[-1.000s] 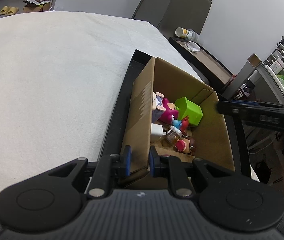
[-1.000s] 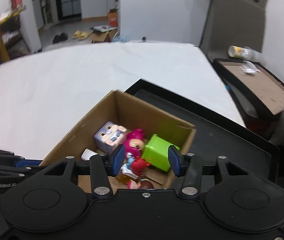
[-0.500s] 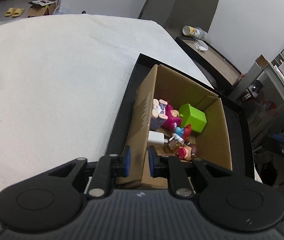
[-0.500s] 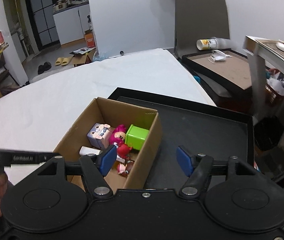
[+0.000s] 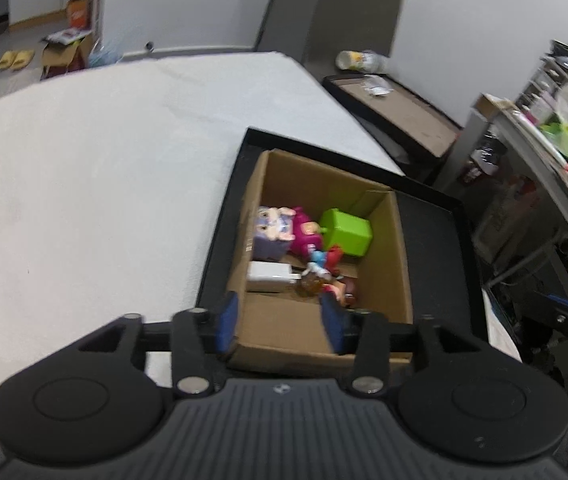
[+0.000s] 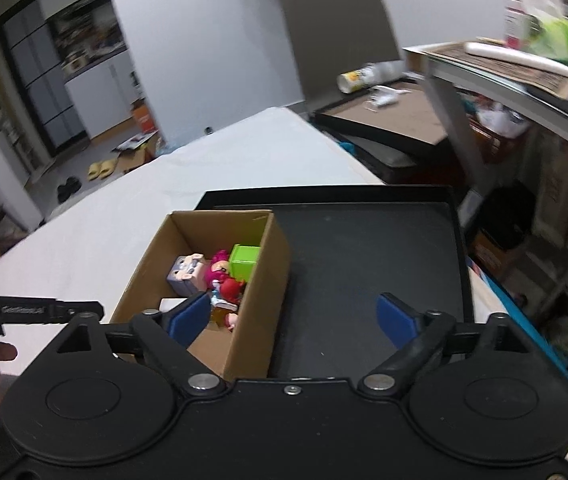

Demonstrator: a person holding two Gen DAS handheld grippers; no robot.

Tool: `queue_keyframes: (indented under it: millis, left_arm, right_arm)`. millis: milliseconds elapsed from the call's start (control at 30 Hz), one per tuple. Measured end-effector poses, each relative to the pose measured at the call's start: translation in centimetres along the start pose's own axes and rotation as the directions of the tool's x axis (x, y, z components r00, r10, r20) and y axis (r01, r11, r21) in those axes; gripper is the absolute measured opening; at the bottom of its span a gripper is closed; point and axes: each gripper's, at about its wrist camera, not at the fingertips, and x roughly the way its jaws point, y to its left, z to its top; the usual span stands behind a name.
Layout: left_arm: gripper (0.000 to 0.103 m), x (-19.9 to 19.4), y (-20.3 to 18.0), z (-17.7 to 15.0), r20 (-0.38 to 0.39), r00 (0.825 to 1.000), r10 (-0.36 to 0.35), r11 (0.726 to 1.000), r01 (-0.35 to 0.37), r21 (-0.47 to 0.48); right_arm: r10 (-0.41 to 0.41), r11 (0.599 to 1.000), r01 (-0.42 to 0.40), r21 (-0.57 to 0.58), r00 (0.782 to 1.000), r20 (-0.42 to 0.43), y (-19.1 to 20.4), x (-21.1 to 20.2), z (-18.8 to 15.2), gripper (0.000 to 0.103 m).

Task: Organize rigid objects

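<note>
An open cardboard box (image 5: 384, 264) sits on a black tray (image 5: 440, 248) at the edge of a white-covered table. It holds several toys: a green cube (image 5: 348, 232), a pink figure (image 5: 304, 236), a purple-grey block figure (image 5: 271, 232) and a white adapter (image 5: 267, 272). My left gripper (image 5: 279, 322) is open and empty, hovering over the box's near end. My right gripper (image 6: 292, 316) is open wide and empty above the box (image 6: 259, 292) and tray (image 6: 364, 252). The left gripper (image 6: 31, 310) also shows at the far left of the right wrist view.
The white table (image 5: 83, 184) spreads left of the tray. A second low tray-table with a cup (image 5: 360, 60) stands behind. Cluttered shelves (image 5: 556, 140) stand at the right. A grey chair back (image 6: 336, 28) stands beyond the table.
My left gripper let go of the box's left wall and opened, then drew back. My right gripper opened wider and pulled up and away to the right.
</note>
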Motion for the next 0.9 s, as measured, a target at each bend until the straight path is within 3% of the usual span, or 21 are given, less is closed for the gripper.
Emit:
queue_keyframes:
  millis: [67, 167, 367, 900]
  left_arm:
    - [0.066, -1.2, -0.9, -0.1, 0.024, 1.0, -0.018, 0.999, 0.018, 0.026]
    - [0.073, -2.8, -1.9, -0.2, 0.056, 0.998, -0.018, 0.999, 0.017, 0.033]
    - [0.08, -5.6, -3.6, -0.6, 0.075, 0.997, -0.018, 0.997, 0.012, 0.08]
    - [0.093, -12.0, -5.8, -3.7, 0.115, 0.993, -0.041, 0.986, 0.022, 0.168]
  right_arm:
    - [-0.006, 1.0, 0.006, 0.006, 1.0, 0.012, -0.1, -0.8, -0.4, 0.097]
    - [-0.007, 1.0, 0.006, 0.023, 0.999, 0.036, -0.1, -2.1, -0.8, 0.1]
    - [-0.016, 0.997, 0.011, 0.07, 0.998, 0.066, 0.0, -4.7, -1.4, 0.103]
    - [-0.121, 0.993, 0.12, 0.023, 0.99, 0.073, 3.5, -10.9, -2.6, 0.103]
